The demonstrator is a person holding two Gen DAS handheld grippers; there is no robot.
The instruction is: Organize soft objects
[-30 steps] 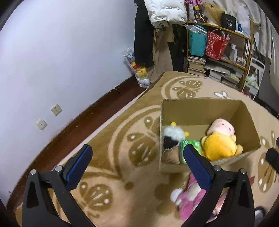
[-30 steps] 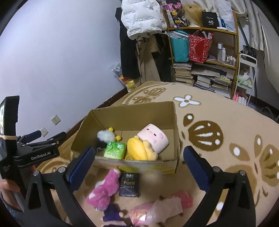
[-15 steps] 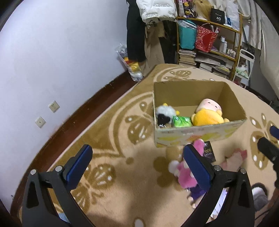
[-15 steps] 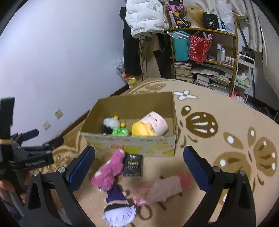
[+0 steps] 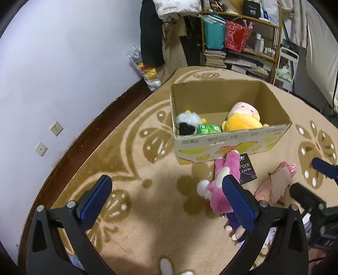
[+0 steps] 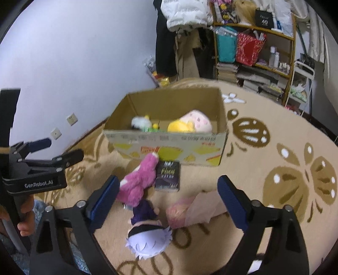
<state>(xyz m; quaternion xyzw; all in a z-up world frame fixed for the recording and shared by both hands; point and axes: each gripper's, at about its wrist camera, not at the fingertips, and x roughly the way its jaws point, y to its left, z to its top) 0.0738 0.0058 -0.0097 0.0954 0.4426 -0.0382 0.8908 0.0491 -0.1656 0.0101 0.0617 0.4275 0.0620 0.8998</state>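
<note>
A cardboard box on the rug holds a yellow plush, a pink plush, a black-and-white plush and a green tissue pack. In front of it lie a pink plush toy, a dark "Face" tissue pack, a purple-and-white doll and a pink wrapped bundle. My left gripper is open and empty above the rug. My right gripper is open and empty above the doll and bundle.
A beige patterned rug covers the floor. A white wall with two sockets runs along the left. A cluttered shelf and hanging coats stand behind the box.
Both grippers have pulled back and away from the box, bringing the floor toys into view. Both stay open and empty.
</note>
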